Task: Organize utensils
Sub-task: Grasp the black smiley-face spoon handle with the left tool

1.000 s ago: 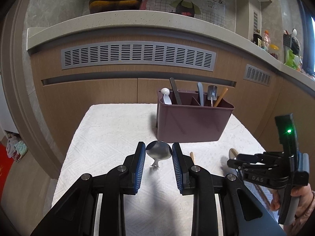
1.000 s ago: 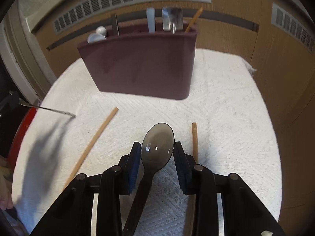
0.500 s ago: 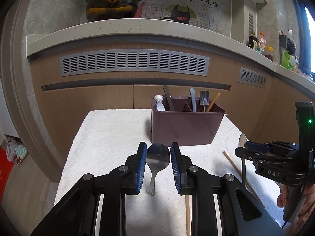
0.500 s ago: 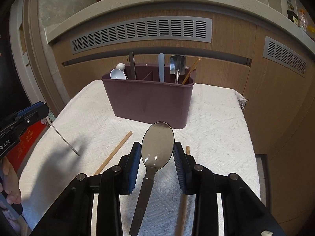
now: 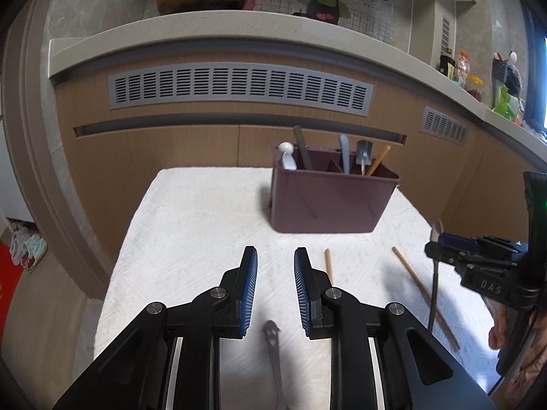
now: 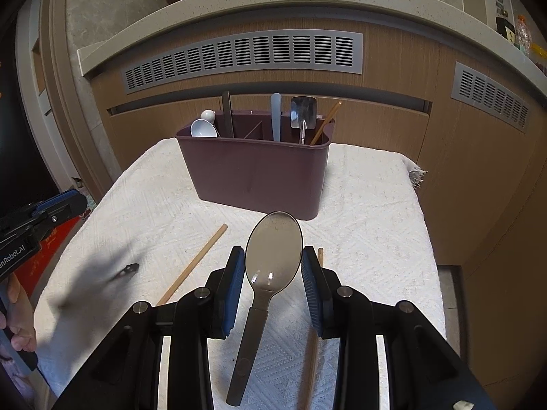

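Five utensils stand in the maroon caddy [image 6: 254, 171].

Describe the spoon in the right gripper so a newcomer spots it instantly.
Start at the maroon utensil caddy on the white towel. Directly in front of it, the right gripper holds a translucent grey plastic spoon by its bowl, handle hanging down. Unlike the wooden chopsticks lying nearby, it is lifted off the towel.

A maroon caddy [image 6: 254, 171] stands on a white diamond-textured cloth [image 6: 369, 212] beside tan chopsticks [image 6: 195, 266].
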`<state>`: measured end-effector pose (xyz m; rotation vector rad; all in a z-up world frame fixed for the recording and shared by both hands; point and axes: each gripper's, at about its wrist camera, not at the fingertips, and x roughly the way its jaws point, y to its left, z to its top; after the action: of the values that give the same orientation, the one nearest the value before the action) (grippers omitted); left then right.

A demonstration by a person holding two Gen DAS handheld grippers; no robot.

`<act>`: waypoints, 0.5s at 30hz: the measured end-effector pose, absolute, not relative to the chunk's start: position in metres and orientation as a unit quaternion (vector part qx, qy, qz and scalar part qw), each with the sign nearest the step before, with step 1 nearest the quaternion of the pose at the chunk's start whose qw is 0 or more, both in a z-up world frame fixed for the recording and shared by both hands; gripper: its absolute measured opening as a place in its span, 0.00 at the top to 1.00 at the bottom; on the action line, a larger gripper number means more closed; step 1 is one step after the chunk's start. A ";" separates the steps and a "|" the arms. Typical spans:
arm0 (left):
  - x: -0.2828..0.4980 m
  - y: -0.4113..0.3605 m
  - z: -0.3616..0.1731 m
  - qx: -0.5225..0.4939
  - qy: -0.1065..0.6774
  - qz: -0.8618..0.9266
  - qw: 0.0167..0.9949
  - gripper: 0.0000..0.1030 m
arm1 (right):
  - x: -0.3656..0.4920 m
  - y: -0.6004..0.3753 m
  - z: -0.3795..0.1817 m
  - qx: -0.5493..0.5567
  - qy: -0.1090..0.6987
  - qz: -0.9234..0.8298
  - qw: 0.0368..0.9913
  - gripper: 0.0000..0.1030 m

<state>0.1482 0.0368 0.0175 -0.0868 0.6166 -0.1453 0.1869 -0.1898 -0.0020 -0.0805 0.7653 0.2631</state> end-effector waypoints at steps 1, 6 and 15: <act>0.147 0.041 0.015 -0.045 0.311 -0.071 0.947 0.78 | 0.186 -0.190 -0.002 -0.039 0.372 0.127 0.919 0.70; 0.149 0.049 -0.015 -0.056 0.389 -0.092 0.915 0.76 | 0.187 -0.194 -0.010 -0.035 0.382 0.123 0.915 0.70; 0.166 0.020 -0.068 0.008 0.505 -0.109 0.856 0.76 | 0.182 -0.192 -0.015 -0.039 0.390 0.126 0.912 0.70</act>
<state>0.1664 0.0201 -0.0677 0.0160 1.0619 -0.2289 0.1818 -0.1921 -0.0154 -0.0810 0.8030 0.2588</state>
